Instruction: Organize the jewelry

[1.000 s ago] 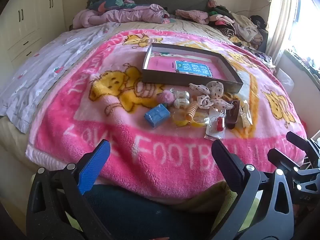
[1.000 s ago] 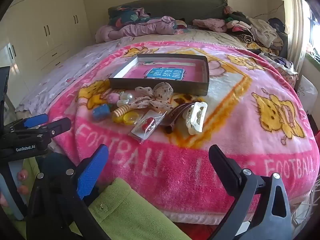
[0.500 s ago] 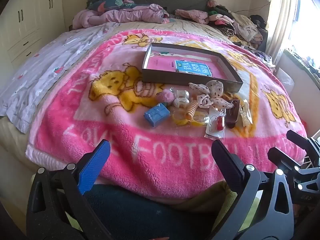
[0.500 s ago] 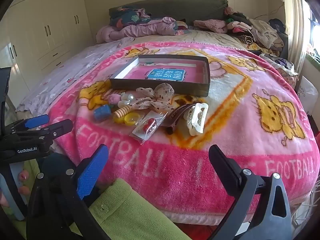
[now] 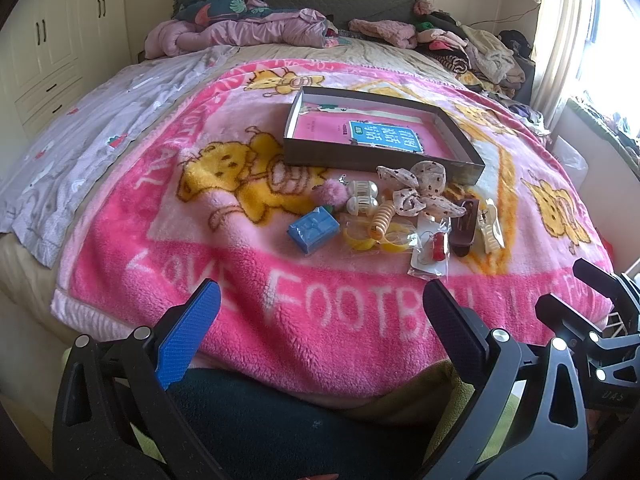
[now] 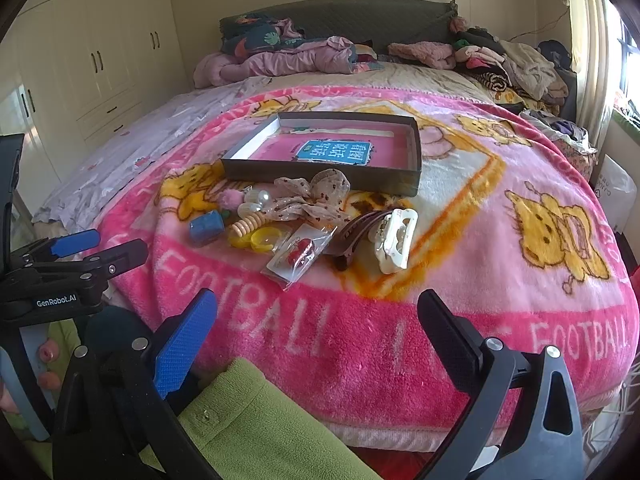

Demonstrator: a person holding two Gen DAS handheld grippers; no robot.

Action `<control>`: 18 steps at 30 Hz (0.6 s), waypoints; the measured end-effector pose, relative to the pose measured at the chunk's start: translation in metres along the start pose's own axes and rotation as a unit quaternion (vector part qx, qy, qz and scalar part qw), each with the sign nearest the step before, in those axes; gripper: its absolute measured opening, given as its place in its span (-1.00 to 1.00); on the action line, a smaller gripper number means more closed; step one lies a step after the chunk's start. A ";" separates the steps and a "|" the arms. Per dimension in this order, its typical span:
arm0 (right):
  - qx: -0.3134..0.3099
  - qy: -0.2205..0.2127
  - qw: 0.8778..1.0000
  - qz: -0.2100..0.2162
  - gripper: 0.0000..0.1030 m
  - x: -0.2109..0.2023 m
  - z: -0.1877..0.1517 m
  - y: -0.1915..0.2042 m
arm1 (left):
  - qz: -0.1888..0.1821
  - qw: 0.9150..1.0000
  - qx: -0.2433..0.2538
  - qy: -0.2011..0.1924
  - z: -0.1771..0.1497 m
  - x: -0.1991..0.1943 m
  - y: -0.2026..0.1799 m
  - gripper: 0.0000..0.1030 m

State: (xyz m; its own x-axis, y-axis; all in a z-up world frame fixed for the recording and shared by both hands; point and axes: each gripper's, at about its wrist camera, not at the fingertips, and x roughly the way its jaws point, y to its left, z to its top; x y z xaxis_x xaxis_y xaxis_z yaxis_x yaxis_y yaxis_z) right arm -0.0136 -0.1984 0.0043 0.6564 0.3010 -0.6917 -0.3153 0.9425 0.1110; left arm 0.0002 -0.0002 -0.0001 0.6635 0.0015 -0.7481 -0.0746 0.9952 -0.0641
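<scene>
While both tools hang off the near edge of the bed, we hold the left gripper [image 5: 316,320] and right gripper [image 6: 316,328] with jaws spread wide and empty, ready to pick. Our jewelry pile [image 5: 396,212] sits on the pink blanket [image 5: 240,300] toward its near edge, heaped just in front of the shallow box [image 5: 380,160], presumably its destination. Inside a clear packet [image 6: 298,256] lie what may be red earrings.
</scene>
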 end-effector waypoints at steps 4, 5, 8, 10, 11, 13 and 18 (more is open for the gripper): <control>0.000 -0.001 1.000 0.000 0.89 0.000 0.000 0.000 | 0.000 1.000 -0.001 0.000 0.000 0.000 0.000 0.81; 0.000 -0.001 1.000 0.000 0.89 0.000 0.001 0.001 | 0.000 1.000 -0.001 -0.001 0.000 0.000 0.000 0.81; 0.000 -0.001 1.000 -0.001 0.89 0.000 0.001 0.001 | 0.000 1.000 -0.001 -0.001 0.000 0.000 0.000 0.81; -0.001 -0.001 1.000 0.000 0.89 0.000 0.001 0.001 | 0.000 1.000 -0.001 -0.001 0.000 0.000 0.000 0.81; -0.001 -0.002 1.000 0.000 0.89 0.000 0.001 0.001 | 0.000 1.000 0.000 0.000 0.000 0.000 0.000 0.81; 0.000 -0.002 1.000 -0.001 0.89 0.001 0.000 0.000 | 0.000 1.000 -0.001 0.000 0.000 0.000 0.000 0.81; 0.000 -0.003 1.000 -0.001 0.89 -0.001 0.001 0.000 | 0.001 1.000 0.000 -0.001 0.000 0.000 0.000 0.81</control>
State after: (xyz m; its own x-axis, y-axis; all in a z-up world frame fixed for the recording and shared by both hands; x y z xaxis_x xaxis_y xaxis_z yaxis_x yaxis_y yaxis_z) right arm -0.0136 -0.1988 0.0056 0.6606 0.2998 -0.6882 -0.3135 0.9432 0.1099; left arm 0.0001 -0.0001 -0.0001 0.6647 0.0027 -0.7471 -0.0759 0.9951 -0.0639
